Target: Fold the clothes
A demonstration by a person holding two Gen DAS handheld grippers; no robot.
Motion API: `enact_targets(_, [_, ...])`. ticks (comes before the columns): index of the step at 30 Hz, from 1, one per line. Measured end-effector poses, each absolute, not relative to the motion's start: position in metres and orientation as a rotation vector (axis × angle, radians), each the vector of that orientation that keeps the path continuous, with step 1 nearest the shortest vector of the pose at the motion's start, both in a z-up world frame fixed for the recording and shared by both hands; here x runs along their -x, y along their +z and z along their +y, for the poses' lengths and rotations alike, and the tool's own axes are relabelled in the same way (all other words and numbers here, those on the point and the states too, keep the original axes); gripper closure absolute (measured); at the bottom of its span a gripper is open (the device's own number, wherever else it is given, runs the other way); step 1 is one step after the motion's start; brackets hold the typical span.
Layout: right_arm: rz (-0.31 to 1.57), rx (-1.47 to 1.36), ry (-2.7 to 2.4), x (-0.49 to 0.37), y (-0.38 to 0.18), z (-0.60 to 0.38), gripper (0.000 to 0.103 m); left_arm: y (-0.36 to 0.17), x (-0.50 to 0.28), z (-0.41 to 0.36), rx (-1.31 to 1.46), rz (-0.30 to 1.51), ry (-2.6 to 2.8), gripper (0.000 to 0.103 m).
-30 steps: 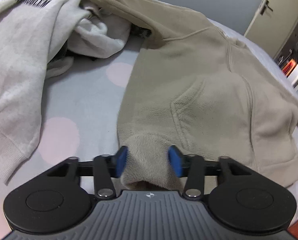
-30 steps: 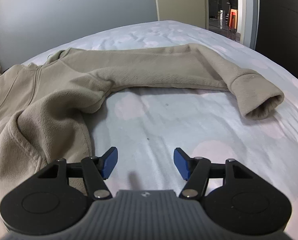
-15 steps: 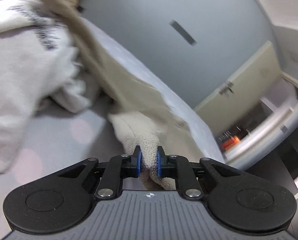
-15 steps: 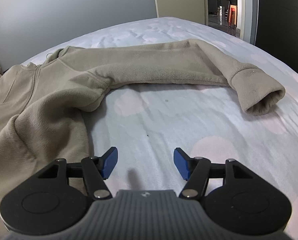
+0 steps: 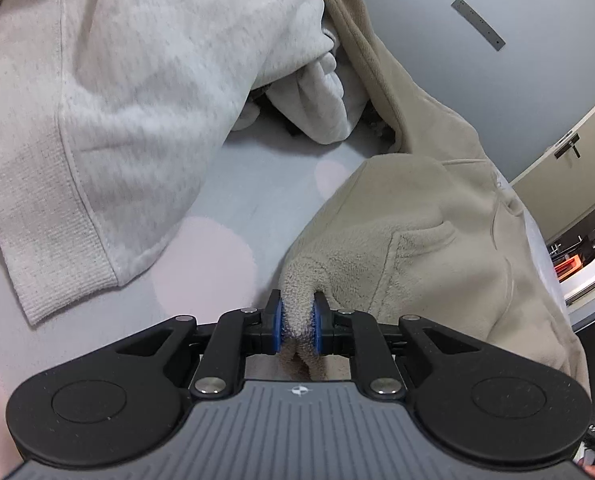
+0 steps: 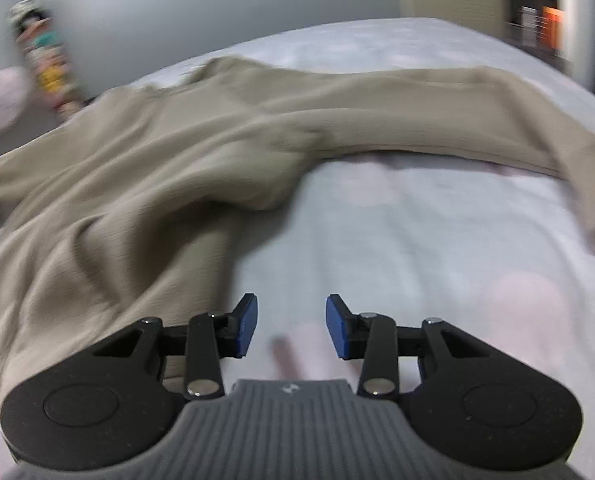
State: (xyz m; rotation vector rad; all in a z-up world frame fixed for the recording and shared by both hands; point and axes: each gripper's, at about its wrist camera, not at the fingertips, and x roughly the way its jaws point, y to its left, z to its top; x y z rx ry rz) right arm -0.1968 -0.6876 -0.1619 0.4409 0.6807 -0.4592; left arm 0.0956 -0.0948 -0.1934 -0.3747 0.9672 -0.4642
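Note:
A beige fleece hoodie (image 5: 425,220) lies spread on the bed. My left gripper (image 5: 297,322) is shut on its bunched cuff (image 5: 299,292), and the blue pads squeeze the fleece just above the sheet. In the blurred right wrist view the hoodie's body (image 6: 137,184) fills the left side and its other sleeve (image 6: 457,120) stretches to the right. My right gripper (image 6: 291,326) hovers over bare sheet beside the hoodie's hem; its jaws are closing and nothing lies between them.
A pale grey sweatshirt (image 5: 117,100) with dark lettering is heaped at the upper left, its ribbed hem near my left gripper. The bedsheet (image 6: 437,248) is light grey with pink dots. Soft toys (image 6: 49,64) stand by the wall; a doorway (image 5: 569,208) opens on the right.
My left gripper shut on the beige cuff, swung up with it, then came back down toward the sheet. My right gripper's jaws have narrowed and its view has shifted, with the hoodie closer.

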Motion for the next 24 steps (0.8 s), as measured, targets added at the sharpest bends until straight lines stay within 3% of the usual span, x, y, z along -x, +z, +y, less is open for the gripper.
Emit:
enact_targets(4, [0.671, -0.442, -0.340, 0.190, -0.161, -0.679, 0.059, -0.196, -0.094, -0.095, 0.374, 0.965, -0.463, 0.090])
enact_targets(10, [0.803, -0.473, -0.257, 0.170, -0.182, -0.674, 0.059, -0.202, -0.096, -0.093, 0.394, 0.967, -0.464, 0.090])
enact_targets(11, [0.808, -0.462, -0.252, 0.167, -0.182, -0.672, 0.060, -0.201, -0.096, -0.093, 0.395, 0.968, -0.463, 0.090])
enact_targets(12, [0.812, -0.463, -0.243, 0.166, -0.181, -0.670, 0.075, -0.200, -0.095, -0.093, 0.395, 0.969, -0.462, 0.090])
enact_targets(13, [0.816, -0.466, -0.235, 0.165, -0.179, -0.668, 0.083, -0.199, -0.095, -0.093, 0.392, 0.971, -0.463, 0.090])
enact_targets(16, [0.782, -0.533, -0.226, 0.171, -0.161, -0.670, 0.090, -0.189, -0.094, -0.092, 0.388, 0.967, -0.475, 0.090])
enact_targets(24, [0.624, -0.696, -0.220, 0.210, -0.073, -0.667, 0.092, -0.121, -0.076, -0.082, 0.495, 0.899, -0.677, 0.091])
